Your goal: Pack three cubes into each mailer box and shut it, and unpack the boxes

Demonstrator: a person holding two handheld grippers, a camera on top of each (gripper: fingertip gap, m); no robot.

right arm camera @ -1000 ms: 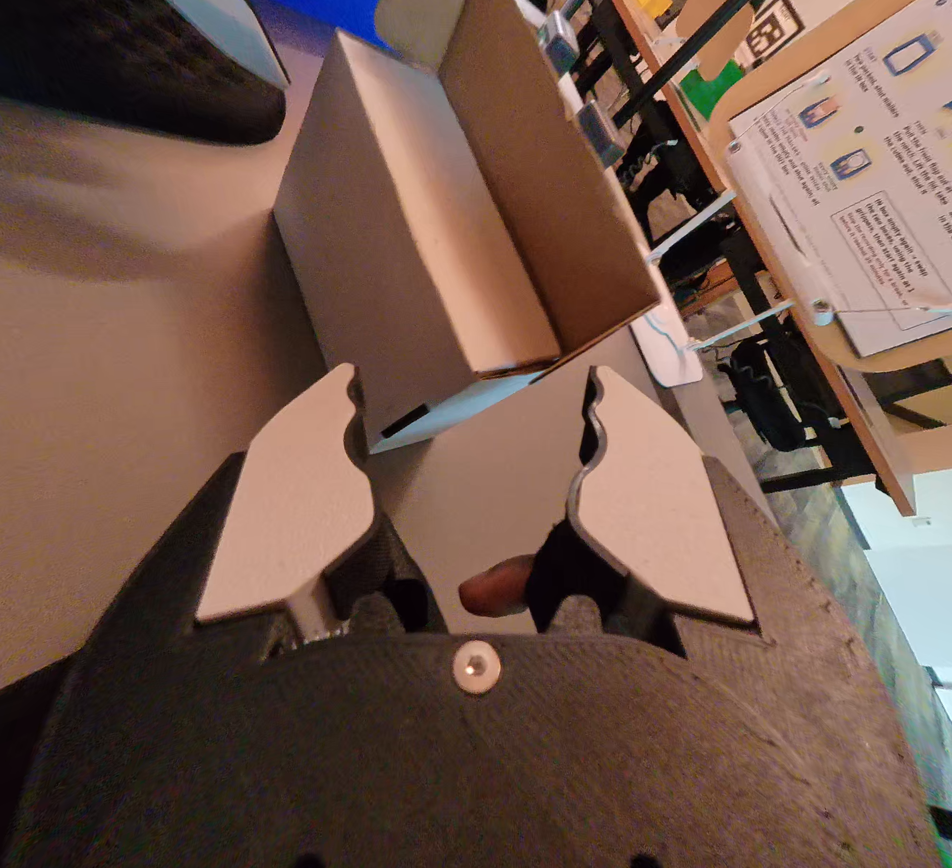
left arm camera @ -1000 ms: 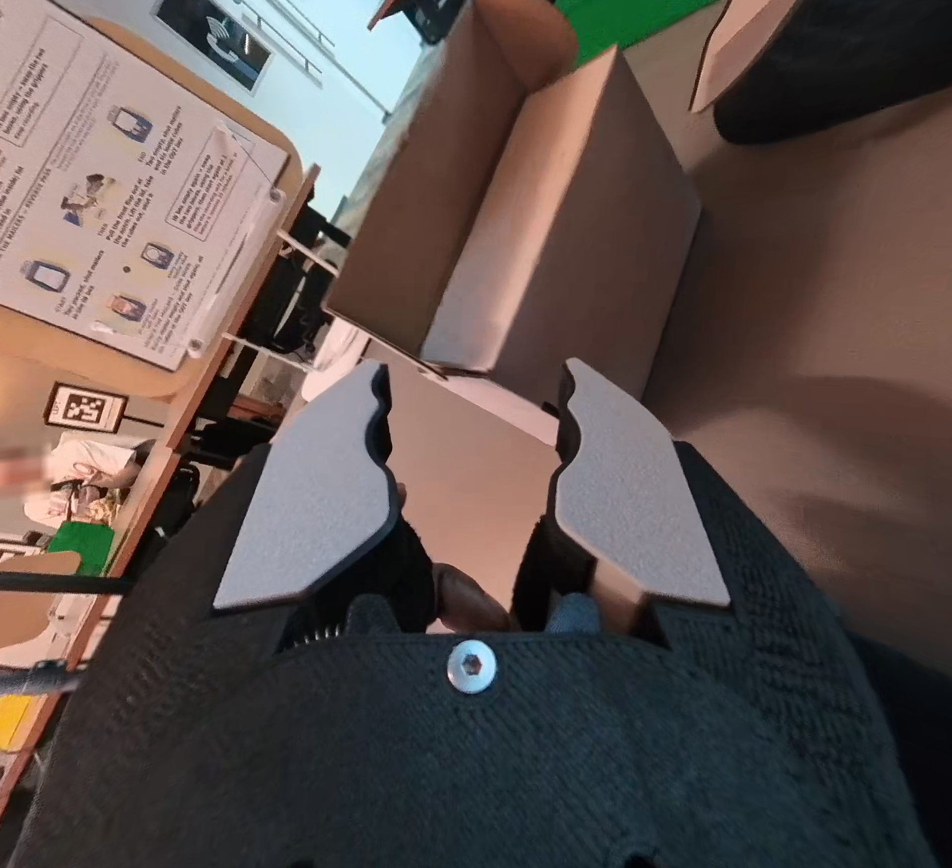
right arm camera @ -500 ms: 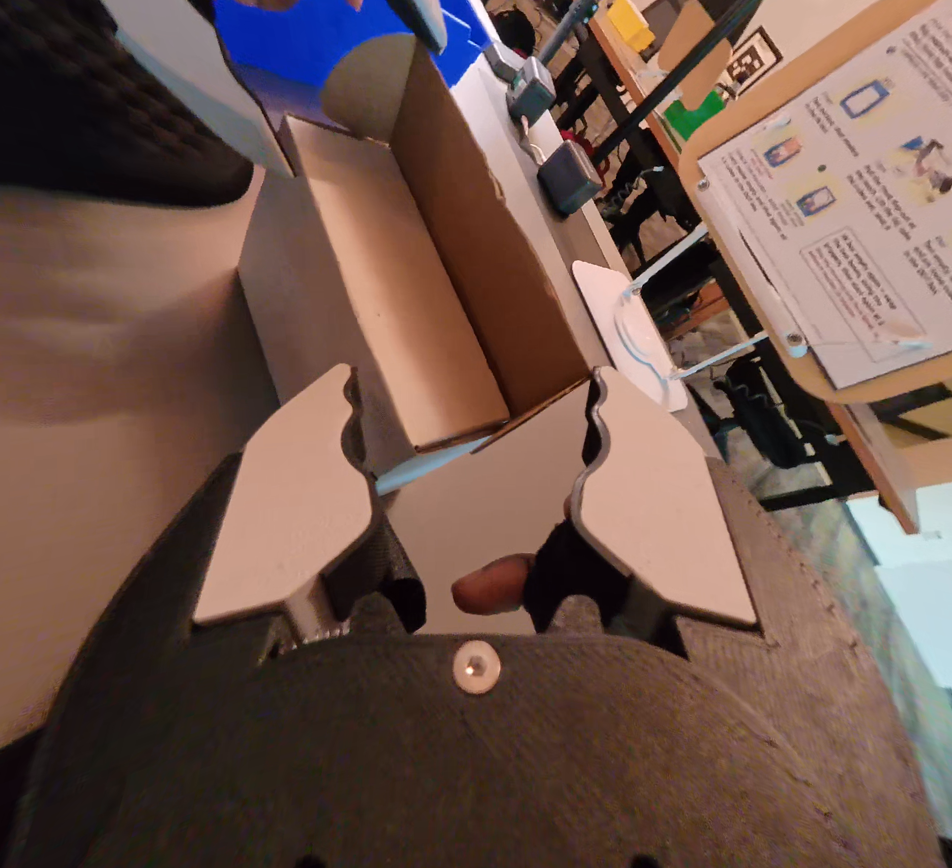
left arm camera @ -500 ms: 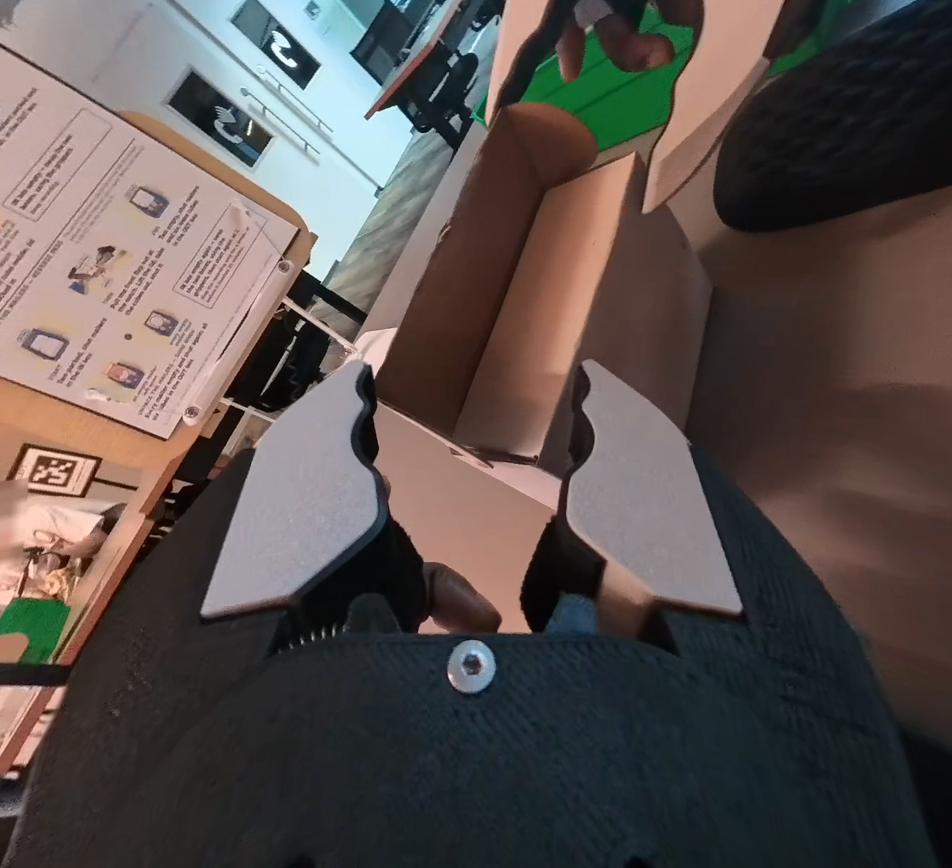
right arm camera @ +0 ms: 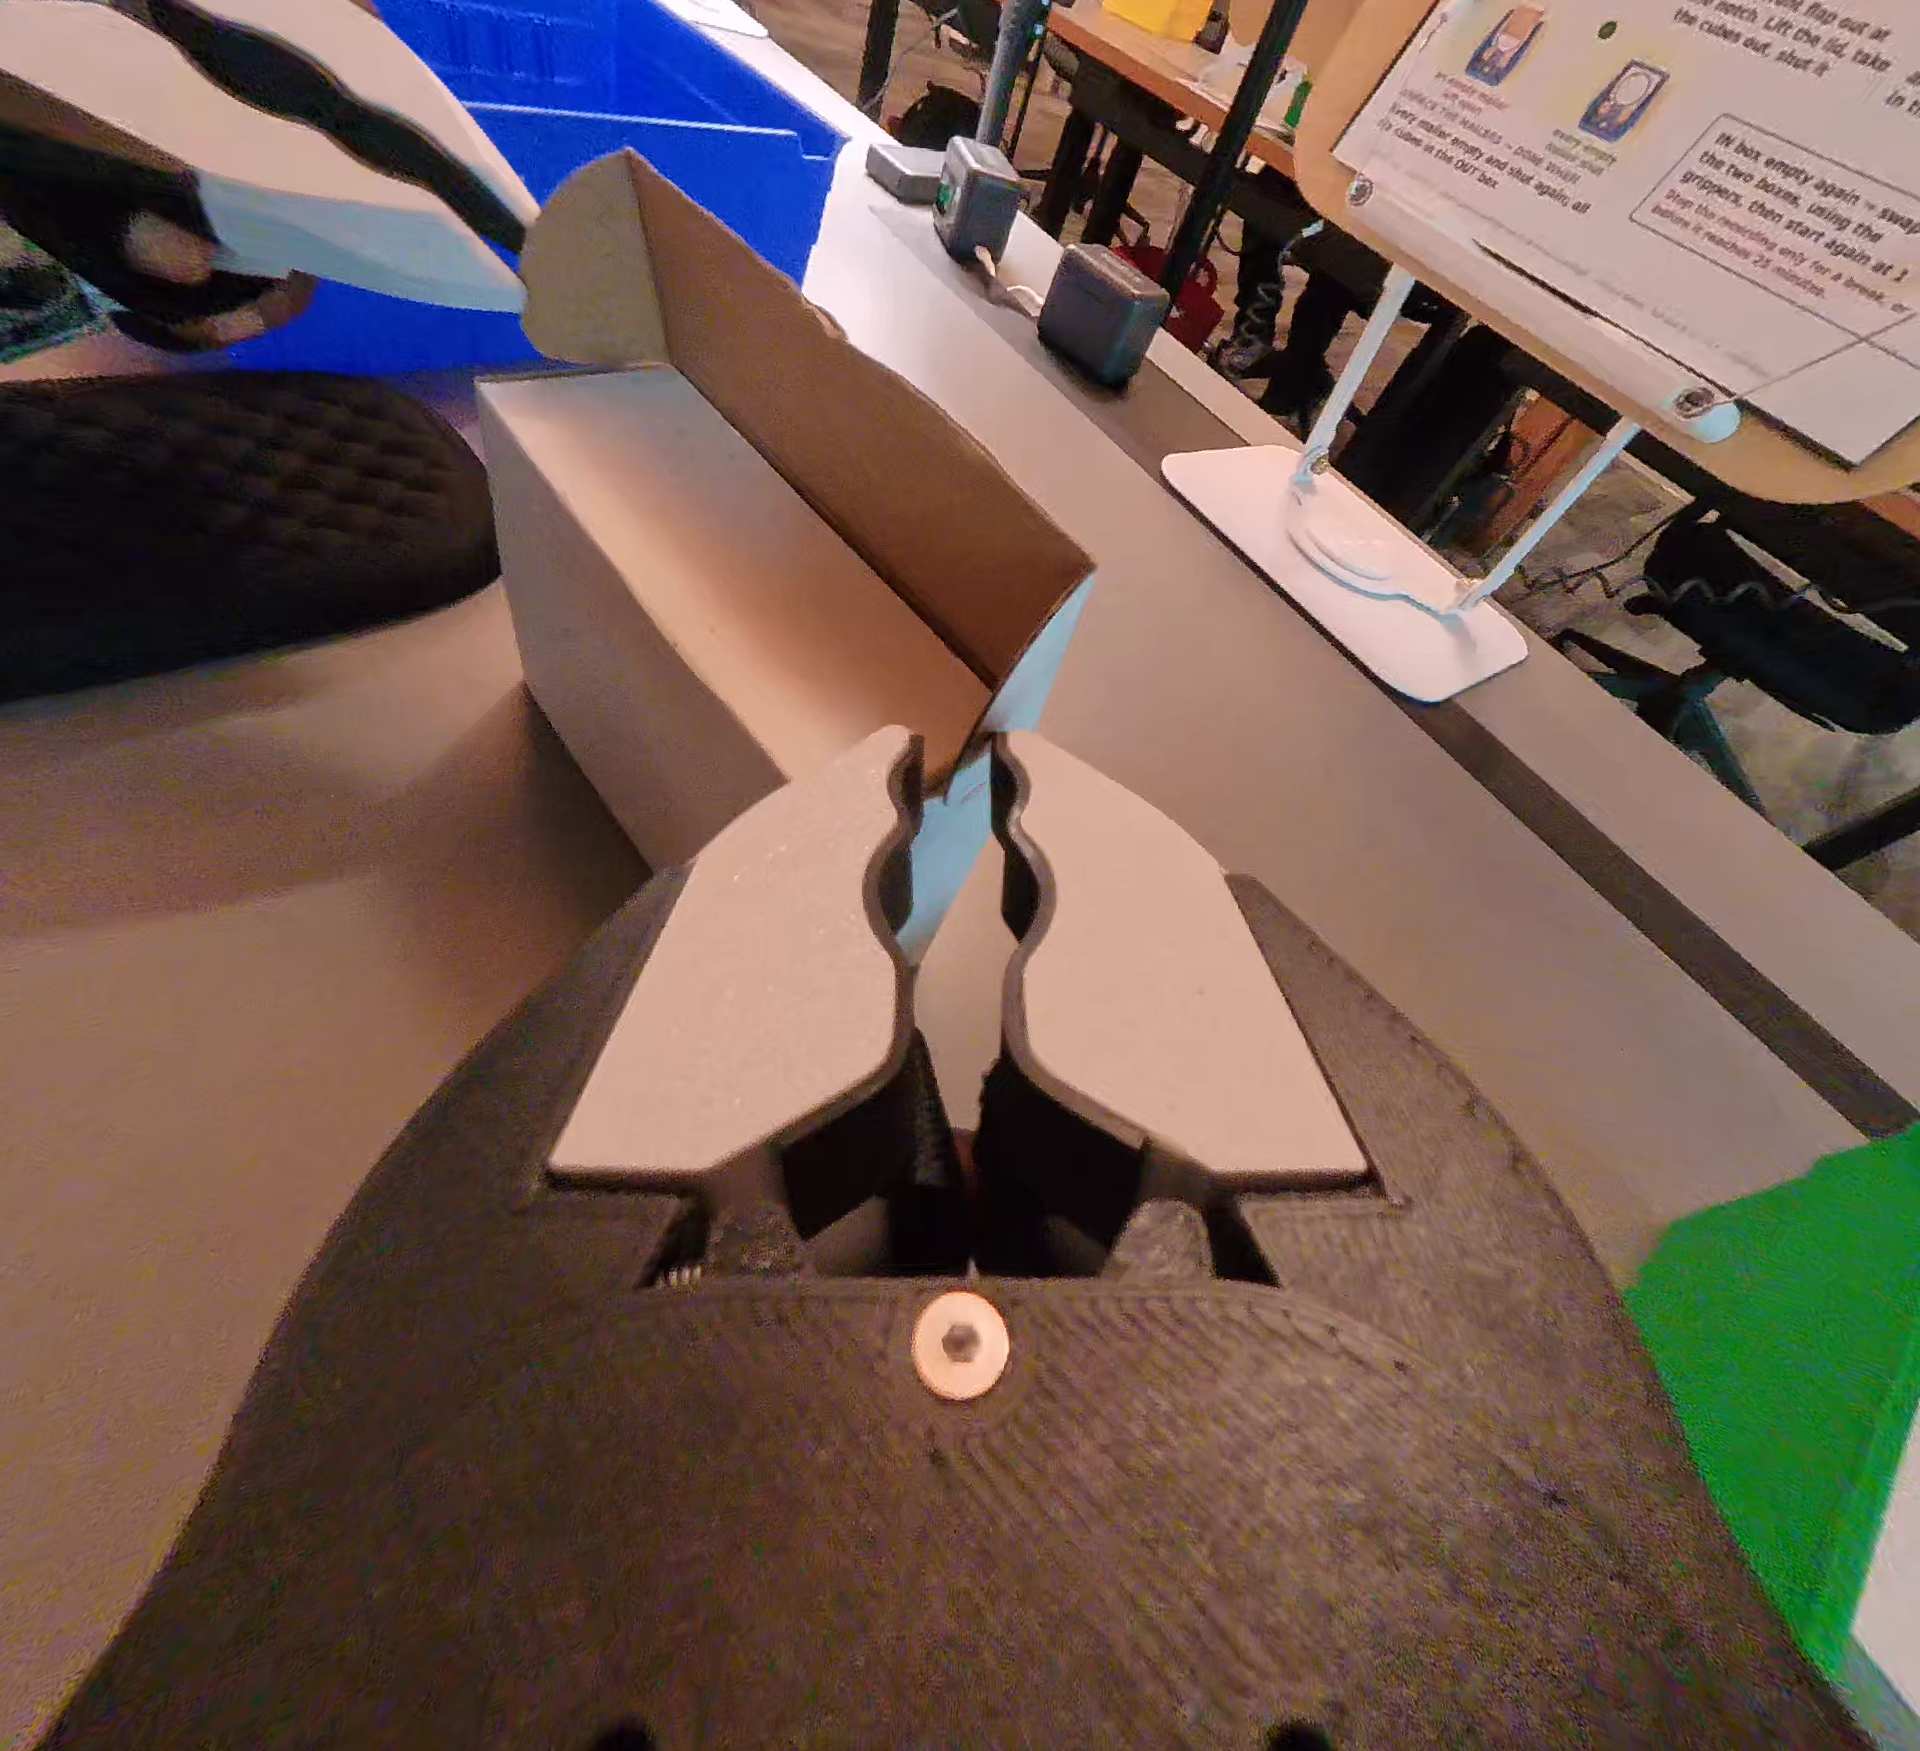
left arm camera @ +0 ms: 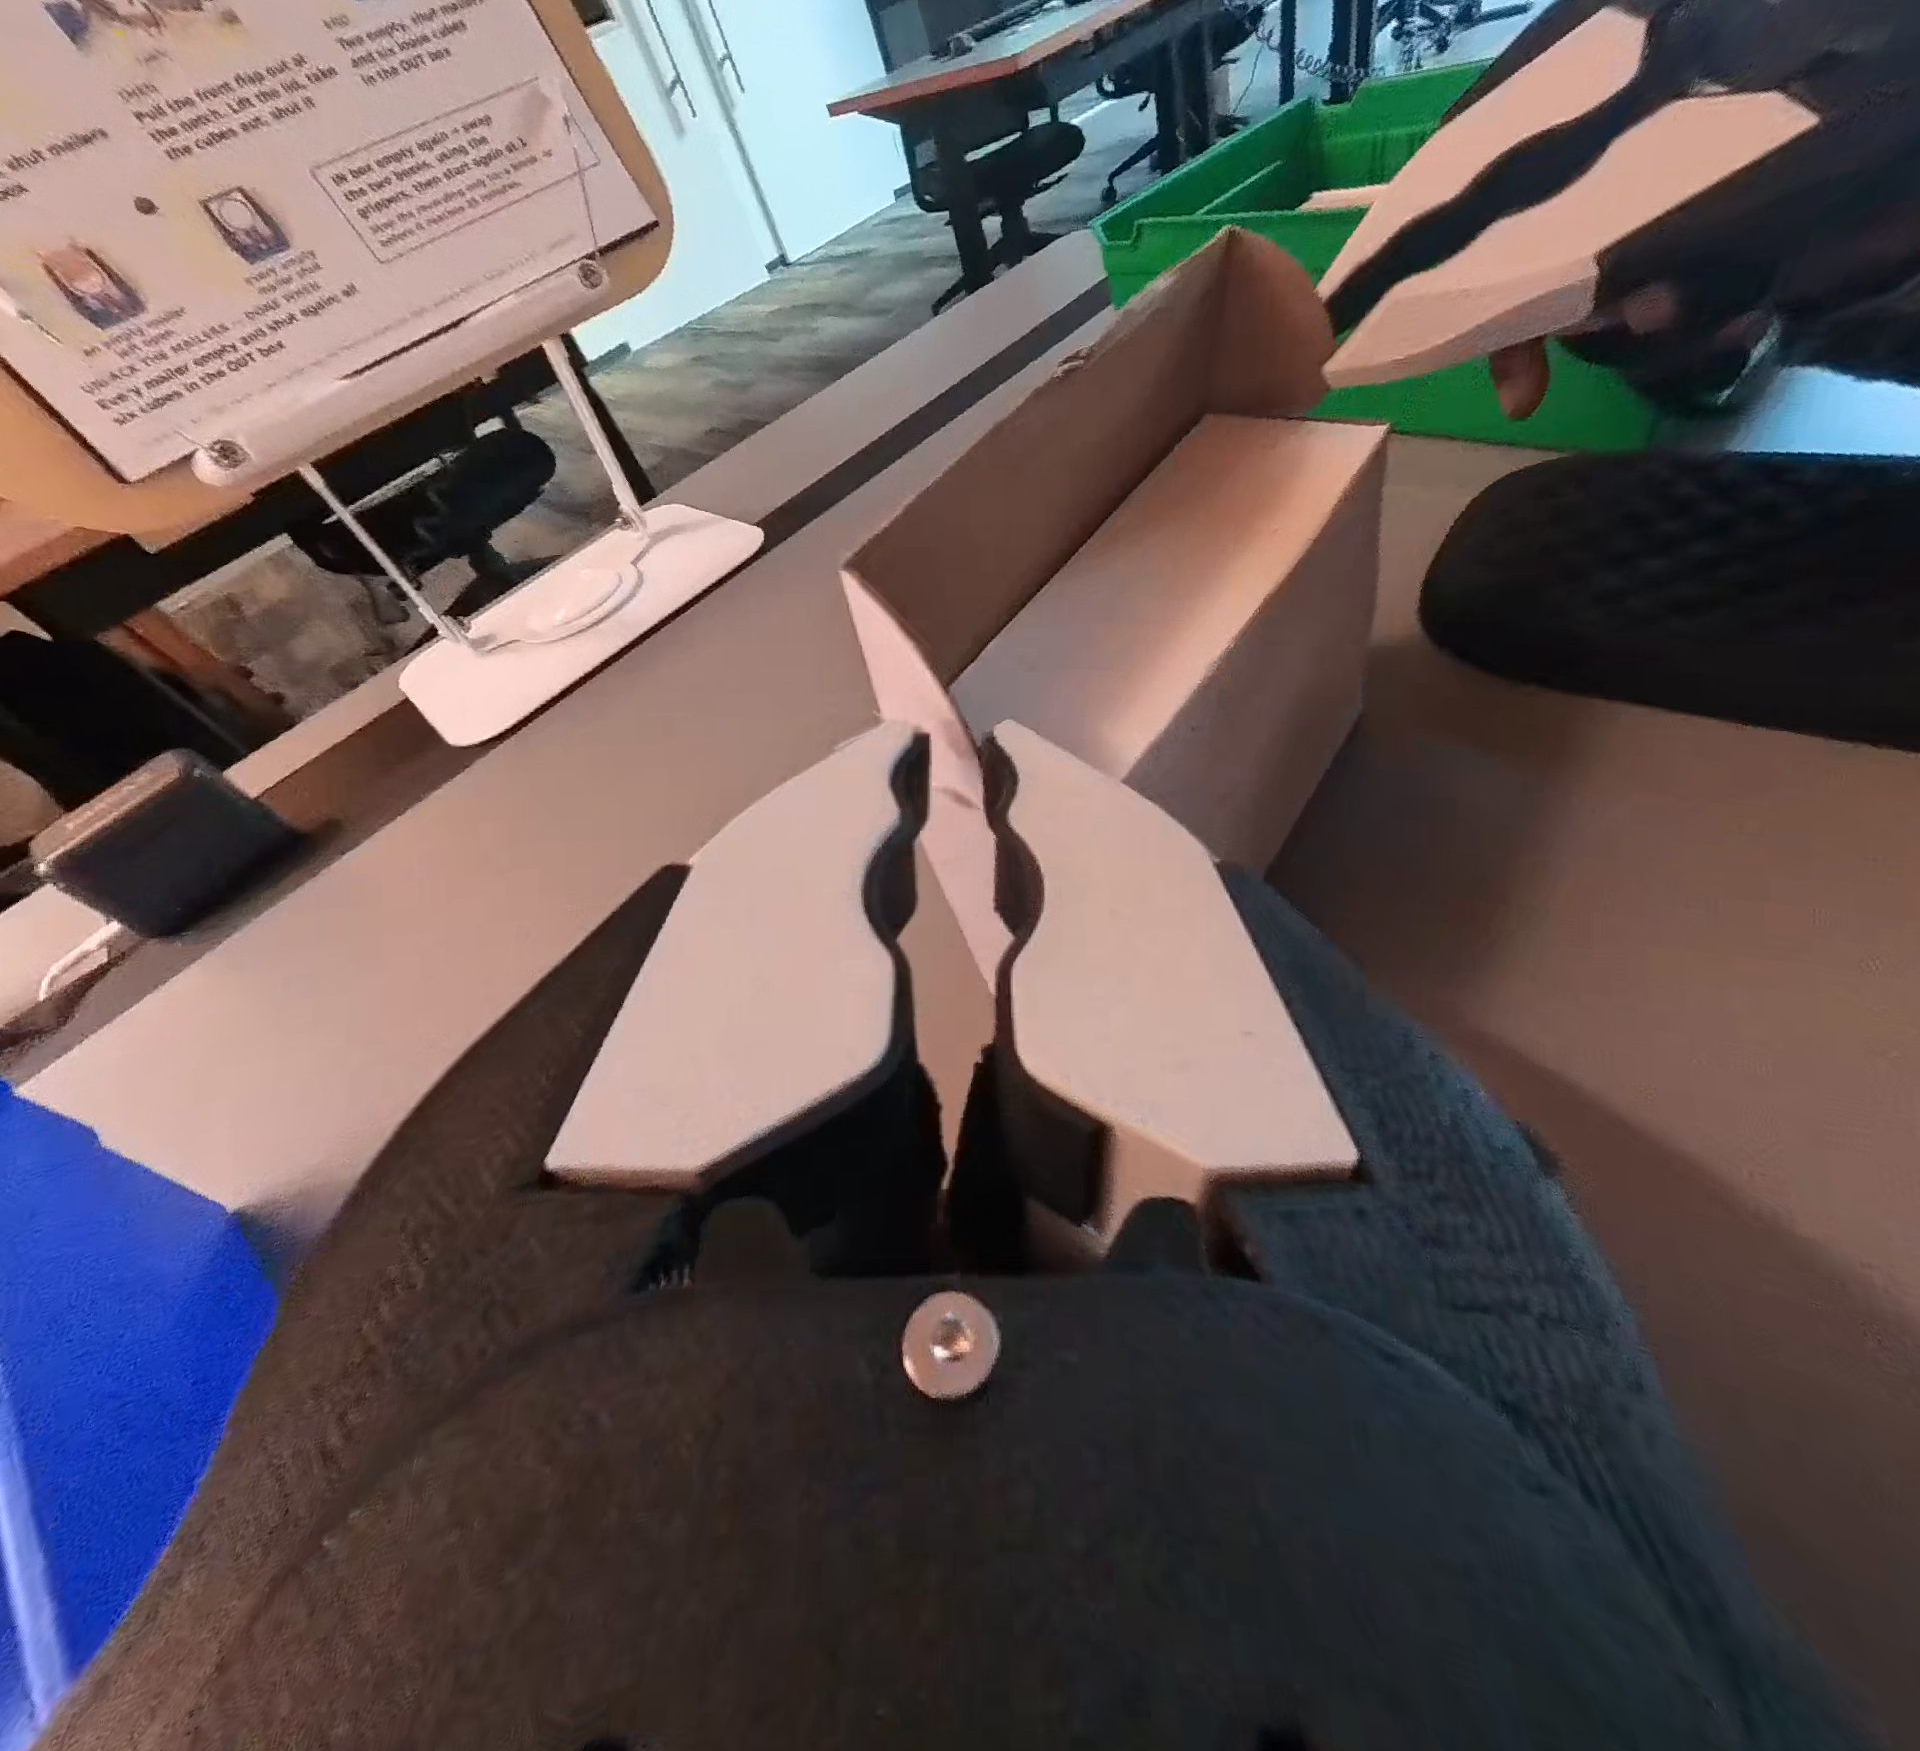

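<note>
Your left gripper [left arm camera: 951, 766] has its jaws drawn nearly together on one side flap [left arm camera: 914, 662] of the cardboard mailer box [left arm camera: 1195, 600]. Your right gripper [right arm camera: 956, 766] is likewise nearly closed, pinching the flap [right arm camera: 961, 823] at the box's opposite end. The mailer box [right arm camera: 727, 579] rests on the grey table [right arm camera: 1299, 766] between your two grippers, its lid [right arm camera: 831, 454] standing open; whether cubes lie inside cannot be told. Beyond it, a white stand [left arm camera: 582, 621] carries an instruction sheet [left arm camera: 312, 91]. A green bin [left arm camera: 1278, 205] sits past the box on your right side, a blue bin [right arm camera: 582, 70] on your left.
</note>
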